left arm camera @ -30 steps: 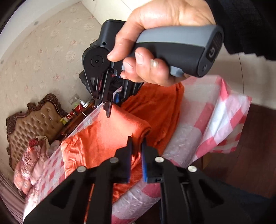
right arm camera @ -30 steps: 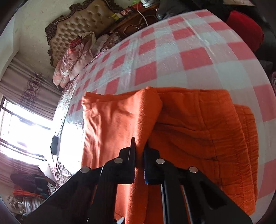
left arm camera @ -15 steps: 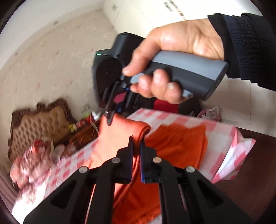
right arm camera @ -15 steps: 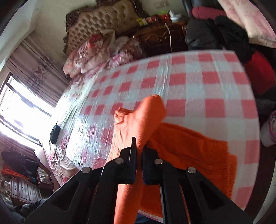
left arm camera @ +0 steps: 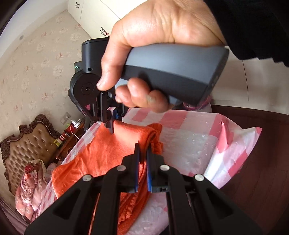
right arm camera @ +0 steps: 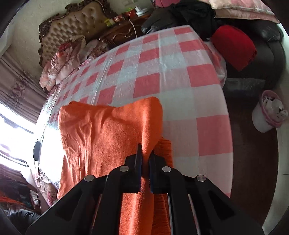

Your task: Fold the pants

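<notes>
Gripping the orange pants [left arm camera: 108, 153] with both tools: my left gripper [left arm camera: 142, 153] has its jaws clamped on a raised fold of the cloth, and my right gripper [right arm camera: 145, 155] is pinched shut on another fold; in the left view I see the right gripper's tips [left arm camera: 110, 126] biting the cloth farther along the same lifted edge, with my right hand [left arm camera: 153, 54] wrapped around its grey handle. The pants lie on a bed covered by a red-and-white checked plastic sheet [right arm camera: 162, 72], near its foot corner, part flat and part lifted between the two grips. The sheet hangs over the corner [left arm camera: 234, 153] above a dark wood floor [left arm camera: 261, 180]. Room notes: tufted headboard with carved dark frame [right arm camera: 75, 23], floral quilts bundled [right arm camera: 65, 59] against it, a nightstand with small bottles and a white cable [right arm camera: 126, 23], floral wallpaper [left arm camera: 36, 63]. Right of the bed: a dark seat with a red cushion [right arm camera: 234, 47] and black clothing [right arm camera: 191, 14], and a white bin lined with pink [right arm camera: 269, 110]. Bright window glare at left [right arm camera: 10, 135].
</notes>
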Available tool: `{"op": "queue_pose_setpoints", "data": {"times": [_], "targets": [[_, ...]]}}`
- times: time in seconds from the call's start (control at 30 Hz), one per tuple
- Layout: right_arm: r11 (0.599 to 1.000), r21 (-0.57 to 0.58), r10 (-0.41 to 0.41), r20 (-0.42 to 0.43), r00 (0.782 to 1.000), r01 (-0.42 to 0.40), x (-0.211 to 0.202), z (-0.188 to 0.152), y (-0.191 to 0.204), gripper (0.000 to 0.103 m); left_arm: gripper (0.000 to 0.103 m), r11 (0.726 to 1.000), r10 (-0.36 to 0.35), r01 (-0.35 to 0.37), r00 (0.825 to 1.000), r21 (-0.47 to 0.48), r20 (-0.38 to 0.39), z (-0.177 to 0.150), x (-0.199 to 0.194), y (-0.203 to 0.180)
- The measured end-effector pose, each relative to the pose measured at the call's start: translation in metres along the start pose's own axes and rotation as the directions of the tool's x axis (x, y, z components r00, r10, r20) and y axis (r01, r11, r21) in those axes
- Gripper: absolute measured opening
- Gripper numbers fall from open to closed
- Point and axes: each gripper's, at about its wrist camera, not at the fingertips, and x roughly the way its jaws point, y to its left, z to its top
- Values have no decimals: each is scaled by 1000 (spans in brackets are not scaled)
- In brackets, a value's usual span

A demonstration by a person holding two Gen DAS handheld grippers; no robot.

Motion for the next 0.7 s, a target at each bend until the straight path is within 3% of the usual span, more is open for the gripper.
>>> {"op": "queue_pose_setpoints", "data": {"times": [0.03, 0.13, 0.23, 0.3, 0.37, 0.47, 0.5, 0.57, 0.6, 0.63, 0.67, 0.7], "targets": [[1000, -8, -20, 10, 1000, 20, 0, -1, 1, 19, 25, 1000, -20, 20, 1000, 10, 3, 0, 1, -2], [995, -18, -95, 47, 994, 96, -4, -6, 3, 35, 53, 997, -73, 74, 997, -14, 39, -3, -9, 1], [985, 20, -175, 110, 978, 173, -19, -12, 0, 52, 62, 992, -123, 127, 987, -28, 103, -11, -43, 18], [983, 28, -186, 121, 975, 184, -29, -23, -1, 54, 64, 975, -159, 174, 981, -141, 113, -26, -67, 52], [984, 16, -180, 108, 978, 179, -34, -39, 3, 62, 64, 904, -212, 228, 974, -361, 86, -55, -85, 107], [986, 22, -166, 56, 985, 165, -26, -64, 5, 62, 63, 739, -231, 193, 973, -646, 27, -119, -95, 182], [987, 23, -163, 50, 985, 162, -24, -70, 7, 62, 63, 712, -242, 188, 970, -677, 15, -132, -95, 192], [988, 43, -147, 46, 988, 145, -20, -79, 7, 60, 63, 610, -315, 193, 949, -769, -11, -169, -88, 211], [988, 70, -140, 46, 989, 137, -17, -83, 6, 59, 63, 522, -376, 208, 927, -827, -4, -188, -81, 219], [988, 84, -137, 50, 989, 132, -16, -86, 6, 53, 63, 460, -432, 236, 902, -856, 16, -199, -74, 221], [988, 98, -124, 55, 991, 118, -15, -89, 7, 48, 63, 448, -450, 244, 893, -860, 19, -203, -69, 221], [988, 108, -115, 57, 992, 108, -15, -90, 8, 46, 60, 484, -435, 226, 900, -845, -8, -205, -66, 221]]}}
